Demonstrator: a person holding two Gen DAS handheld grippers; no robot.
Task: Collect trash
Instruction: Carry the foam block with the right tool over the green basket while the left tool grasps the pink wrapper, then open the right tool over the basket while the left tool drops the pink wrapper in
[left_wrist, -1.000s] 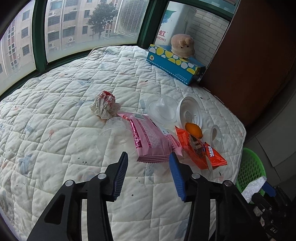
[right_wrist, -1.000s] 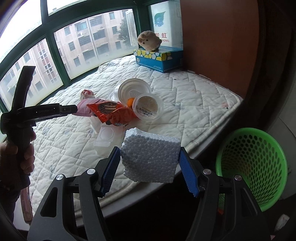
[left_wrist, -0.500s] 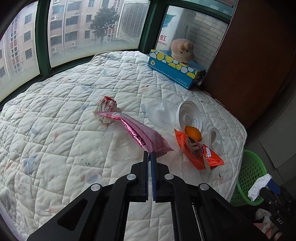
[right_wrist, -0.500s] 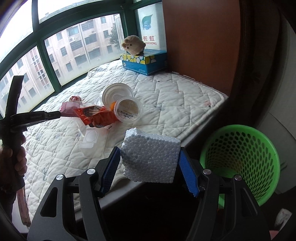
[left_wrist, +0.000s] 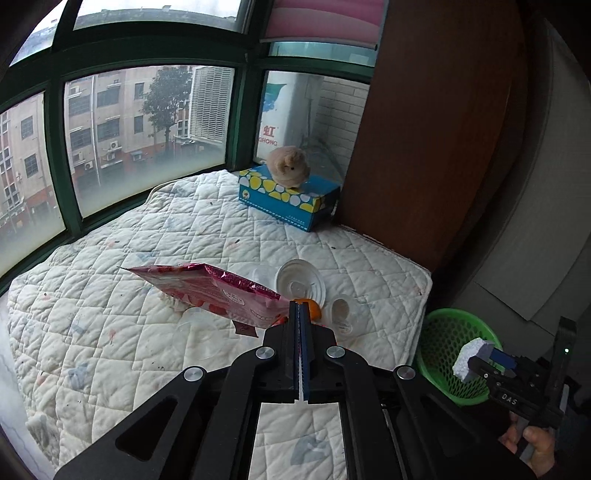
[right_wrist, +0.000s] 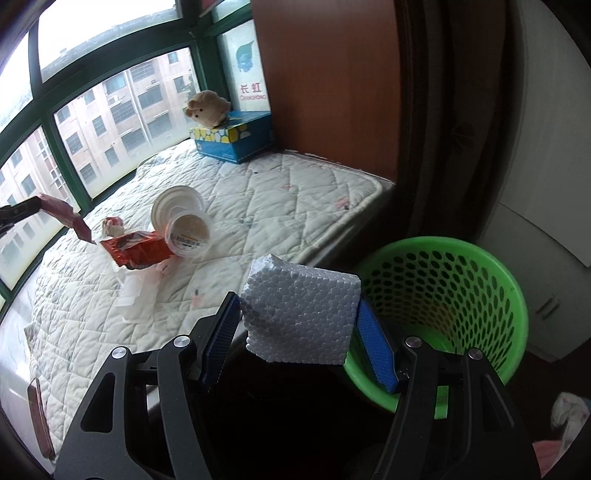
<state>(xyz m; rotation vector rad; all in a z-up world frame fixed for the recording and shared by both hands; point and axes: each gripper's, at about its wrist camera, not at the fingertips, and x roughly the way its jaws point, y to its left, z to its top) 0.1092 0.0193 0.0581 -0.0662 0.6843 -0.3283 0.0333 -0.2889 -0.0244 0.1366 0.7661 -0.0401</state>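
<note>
My left gripper (left_wrist: 300, 314) is shut on the corner of a pink snack wrapper (left_wrist: 207, 291) and holds it above the quilted mattress (left_wrist: 110, 332). My right gripper (right_wrist: 297, 325) is shut on a white foam block (right_wrist: 301, 314), held just left of the green mesh basket (right_wrist: 461, 291), off the mattress edge. That block (left_wrist: 471, 356) and basket (left_wrist: 447, 347) also show in the left wrist view. An orange wrapper (right_wrist: 135, 249), a plastic cup (right_wrist: 190, 232), a white lid (right_wrist: 171, 208) and crumpled paper (right_wrist: 112, 225) lie on the mattress.
A blue tissue box (left_wrist: 288, 199) with a plush toy (left_wrist: 288, 166) stands at the far corner by a brown wooden panel (left_wrist: 424, 147). Green-framed windows (left_wrist: 147, 122) line the far side. A clear plastic piece (right_wrist: 129, 291) lies near the mattress edge.
My left gripper closed on the pink wrapper and lifted it off the mattress. My right gripper carried the foam block rightward, closer to the green basket.
</note>
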